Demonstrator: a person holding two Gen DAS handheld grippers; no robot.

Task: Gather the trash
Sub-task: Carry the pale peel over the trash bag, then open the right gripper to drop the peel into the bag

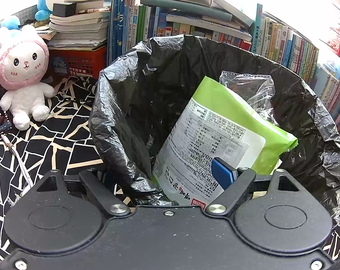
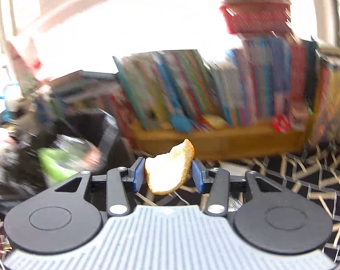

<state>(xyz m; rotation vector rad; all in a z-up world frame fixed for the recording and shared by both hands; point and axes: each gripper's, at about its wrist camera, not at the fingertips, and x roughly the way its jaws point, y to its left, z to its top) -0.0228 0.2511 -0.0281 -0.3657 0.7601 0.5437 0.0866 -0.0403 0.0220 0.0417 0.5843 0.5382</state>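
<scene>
Right gripper point(image 2: 168, 175): clenched on the peel point(image 2: 168, 168), between both pads.
Left gripper point(image 1: 167, 175): grasping the bin bag point(image 1: 115, 121) rim.

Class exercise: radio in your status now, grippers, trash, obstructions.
Right gripper shut on orange peel. Left gripper holding bin liner rim. Green packet already binned. Nothing blocking.

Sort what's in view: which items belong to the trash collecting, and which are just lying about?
Job: black plastic bin liner; green and white printed packet; crumpled clear plastic wrap; curved orange peel piece.

Lying about: pink and white plush rabbit; red plastic crate; shelved books.
</scene>
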